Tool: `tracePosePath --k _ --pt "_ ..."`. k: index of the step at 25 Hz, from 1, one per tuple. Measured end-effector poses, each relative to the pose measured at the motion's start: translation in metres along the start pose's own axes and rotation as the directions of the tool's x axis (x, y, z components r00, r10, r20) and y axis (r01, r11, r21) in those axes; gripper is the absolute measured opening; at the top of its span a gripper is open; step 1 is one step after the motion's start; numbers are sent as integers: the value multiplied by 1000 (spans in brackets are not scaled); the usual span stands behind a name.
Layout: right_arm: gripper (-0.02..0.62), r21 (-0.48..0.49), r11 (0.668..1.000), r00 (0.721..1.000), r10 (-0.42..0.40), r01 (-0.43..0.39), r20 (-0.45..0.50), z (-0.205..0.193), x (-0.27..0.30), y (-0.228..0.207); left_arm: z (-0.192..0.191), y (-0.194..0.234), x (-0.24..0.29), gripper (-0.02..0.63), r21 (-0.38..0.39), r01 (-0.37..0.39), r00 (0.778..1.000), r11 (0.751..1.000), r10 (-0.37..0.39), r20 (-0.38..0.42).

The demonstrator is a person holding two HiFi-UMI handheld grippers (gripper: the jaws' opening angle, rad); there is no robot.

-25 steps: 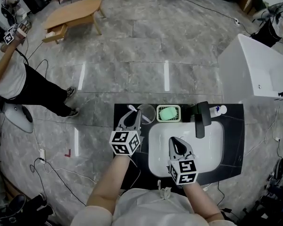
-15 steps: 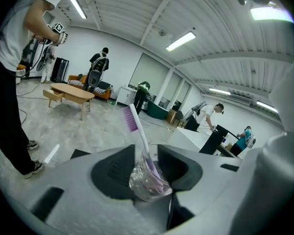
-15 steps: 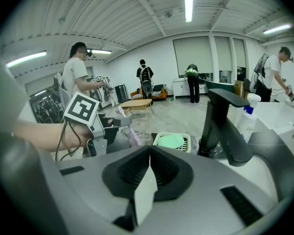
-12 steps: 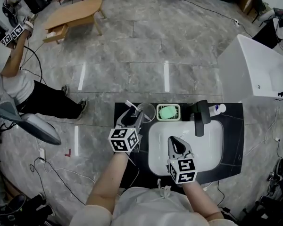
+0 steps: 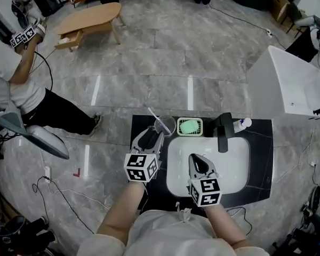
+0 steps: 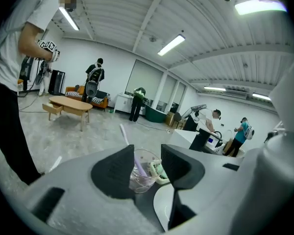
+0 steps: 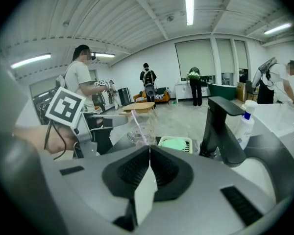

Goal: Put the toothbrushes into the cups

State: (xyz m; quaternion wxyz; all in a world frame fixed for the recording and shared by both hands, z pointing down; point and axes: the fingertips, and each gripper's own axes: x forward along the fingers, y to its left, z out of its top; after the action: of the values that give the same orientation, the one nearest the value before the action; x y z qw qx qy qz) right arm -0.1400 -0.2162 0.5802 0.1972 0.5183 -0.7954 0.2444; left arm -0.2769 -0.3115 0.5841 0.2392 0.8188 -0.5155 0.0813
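Observation:
A clear cup [image 5: 164,125] stands on the black counter [image 5: 261,159] left of the basin, with a pale lilac toothbrush [image 5: 154,116] leaning in it, handle up and to the left. My left gripper [image 5: 151,137] hovers just short of the cup, open, with nothing between its pads. In the left gripper view the cup [image 6: 143,173] and toothbrush [image 6: 129,142] show through the gap of the left gripper [image 6: 148,161]. My right gripper [image 5: 200,163] is over the white basin [image 5: 176,164], shut and empty. The right gripper view shows the right gripper [image 7: 149,153] with its pads pressed together, and the cup [image 7: 142,130] beyond them.
A green soap dish [image 5: 190,127], a black faucet [image 5: 223,132] and a white bottle [image 5: 243,124] line the counter's back edge. A person [image 5: 21,89] stands on the floor at far left. A white tub [image 5: 293,89] is at right.
My left gripper has opened and pulled back toward me and upward from the cup. The toothbrush it held now stands in the cup. The right gripper stayed put.

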Motion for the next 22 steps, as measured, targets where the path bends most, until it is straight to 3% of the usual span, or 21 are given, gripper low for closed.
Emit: tracePosePath --k 3,5,11,22 --pt "26 -12 1000 1000 14 -14 18 7 -7 5 17 -12 -23 66 15 -8 999 1000 7 49" --pt "26 -20 1000 999 20 -19 27 11 -12 7 24 -21 -37 39 27 -5 997 1000 3 71" --pt "26 -45 997 994 65 -61 85 21 -30 13 30 -51 -71 18 14 25 996 1000 -26 90" --pt "26 -115 989 983 113 -97 144 30 -56 23 14 -113 -108 18 104 72 993 992 -81 83"
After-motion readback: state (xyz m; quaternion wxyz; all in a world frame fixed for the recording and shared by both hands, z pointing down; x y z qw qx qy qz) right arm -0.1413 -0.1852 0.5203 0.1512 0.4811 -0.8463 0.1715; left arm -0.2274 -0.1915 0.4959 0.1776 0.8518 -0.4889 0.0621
